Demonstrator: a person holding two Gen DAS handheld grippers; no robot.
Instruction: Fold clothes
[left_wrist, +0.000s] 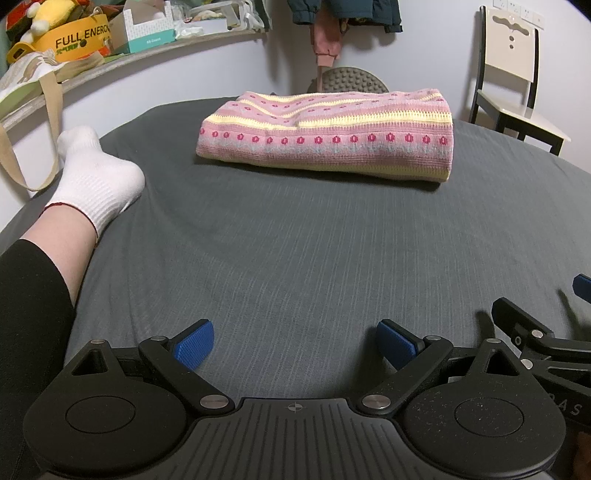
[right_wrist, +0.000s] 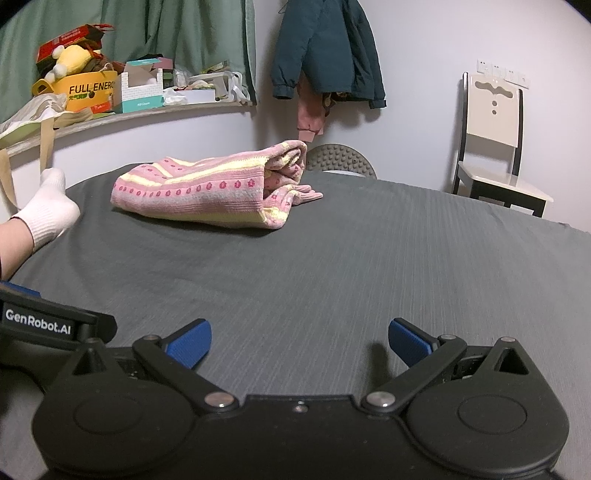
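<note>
1. The left gripper (left_wrist: 295, 345) is spread wide and holds nothing. It hangs low over the near edge of the bed (left_wrist: 295, 240).
2. The right gripper (right_wrist: 299, 341) is spread wide too, and empty. It sits just beside the left one, also at the near edge.
3. Both are well apart from the sweater (left_wrist: 325, 129).
4. The pink and yellow sweater lies near the far edge of the bed, toward the middle. It is already folded into a thick bundle.
5. From the right side, one end looks loose. A bit of sleeve (right_wrist: 306, 195) pokes out there onto the sheet.
6. A foot in a white sock (left_wrist: 96, 177) rests at the left edge of the bed, near the sweater but not touching it.
7. The fold looks done, or close to done. I cannot tell if another fold is planned.
8. If it needs tidying, the loose bit is the part to tuck in. Pinch only the top layer, so the bundle does not open up.
9. Go slowly and low. Thick knit is soft and slides.
10. Stay away from the foot.
</note>
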